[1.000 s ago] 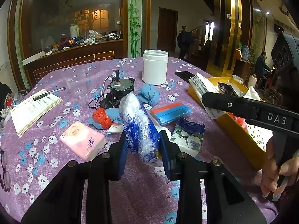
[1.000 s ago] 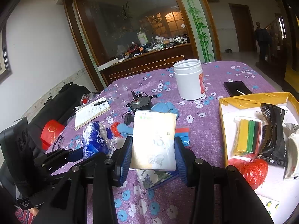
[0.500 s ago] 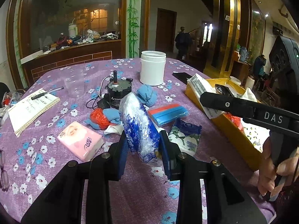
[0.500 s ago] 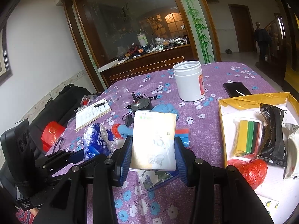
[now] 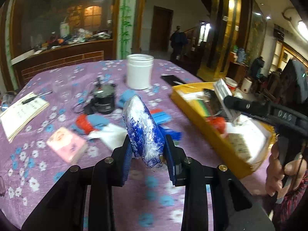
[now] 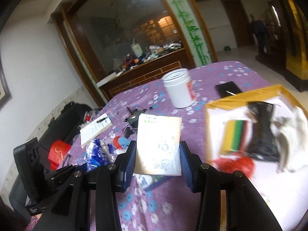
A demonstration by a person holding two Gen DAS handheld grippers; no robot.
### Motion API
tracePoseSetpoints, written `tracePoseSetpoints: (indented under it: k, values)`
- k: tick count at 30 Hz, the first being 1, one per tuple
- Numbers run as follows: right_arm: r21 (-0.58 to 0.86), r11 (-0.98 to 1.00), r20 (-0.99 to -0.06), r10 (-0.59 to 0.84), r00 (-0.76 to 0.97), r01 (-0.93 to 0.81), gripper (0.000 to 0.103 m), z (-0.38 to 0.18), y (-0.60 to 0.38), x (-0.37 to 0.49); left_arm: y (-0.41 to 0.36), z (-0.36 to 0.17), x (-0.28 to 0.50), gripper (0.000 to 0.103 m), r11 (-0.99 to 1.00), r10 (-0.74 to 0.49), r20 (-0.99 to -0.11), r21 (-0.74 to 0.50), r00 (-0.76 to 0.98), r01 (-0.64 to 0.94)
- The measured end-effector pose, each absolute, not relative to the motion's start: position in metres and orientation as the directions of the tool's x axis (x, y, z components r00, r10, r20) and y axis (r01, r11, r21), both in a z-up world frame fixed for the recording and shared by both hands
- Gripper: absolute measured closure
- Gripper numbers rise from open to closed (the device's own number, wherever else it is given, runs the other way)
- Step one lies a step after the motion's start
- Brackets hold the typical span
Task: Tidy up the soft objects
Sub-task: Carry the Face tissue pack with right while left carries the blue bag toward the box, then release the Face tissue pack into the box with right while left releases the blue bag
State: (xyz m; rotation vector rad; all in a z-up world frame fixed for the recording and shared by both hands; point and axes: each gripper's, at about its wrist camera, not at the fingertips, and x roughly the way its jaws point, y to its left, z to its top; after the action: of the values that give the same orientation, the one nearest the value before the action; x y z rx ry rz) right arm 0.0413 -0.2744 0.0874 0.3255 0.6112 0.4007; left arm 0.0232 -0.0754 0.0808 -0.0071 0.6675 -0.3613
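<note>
Left wrist view shows the left gripper (image 5: 147, 150) pinching a blue-and-white plastic pack (image 5: 143, 130) above the purple flowered tablecloth (image 5: 57, 88), with a pink tissue pack (image 5: 66, 147) lying near left and a white jar (image 5: 140, 71) standing far behind. Right wrist view has the right gripper (image 6: 156, 162) clamped on a flat white packet (image 6: 158, 144), just left of the yellow box (image 6: 240, 94) holding a black pouch (image 6: 262, 132) and red bag (image 6: 233, 164).

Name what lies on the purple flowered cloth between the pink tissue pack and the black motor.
In the left wrist view, a red and blue crumpled bundle lies between the pink tissue pack and the black motor.
</note>
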Motion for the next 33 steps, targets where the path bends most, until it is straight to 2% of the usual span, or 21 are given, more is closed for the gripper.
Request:
tracePoseSetpoints:
  k: [7,16,22,33]
  values:
    - [0.443,0.887,-0.494,0.362,0.791,-0.129,0.058,0.079,-0.351,0.005,-0.147,0.092,0.016,0.074,0.88,-0.442,-0.608,-0.15,0.659,0.451]
    - [0.411,0.911,-0.558,0.213,0.803,0.044,0.057,0.061,-0.422,-0.019,-0.247,0.086,0.018,0.074,0.743,-0.62,-0.64,-0.296,0.453,0.6]
    - [0.341,0.929,-0.612,0.104,0.784,0.143,0.056,0.057,-0.446,-0.021,-0.288,0.065,0.016,0.074,0.708,-0.628,-0.693,-0.319,0.354,0.63]
    - [0.333,0.927,-0.643,0.088,0.76,0.174,0.054,0.049,-0.453,-0.017,-0.301,0.059,0.006,0.073,0.711,-0.589,-0.726,-0.257,0.355,0.654]
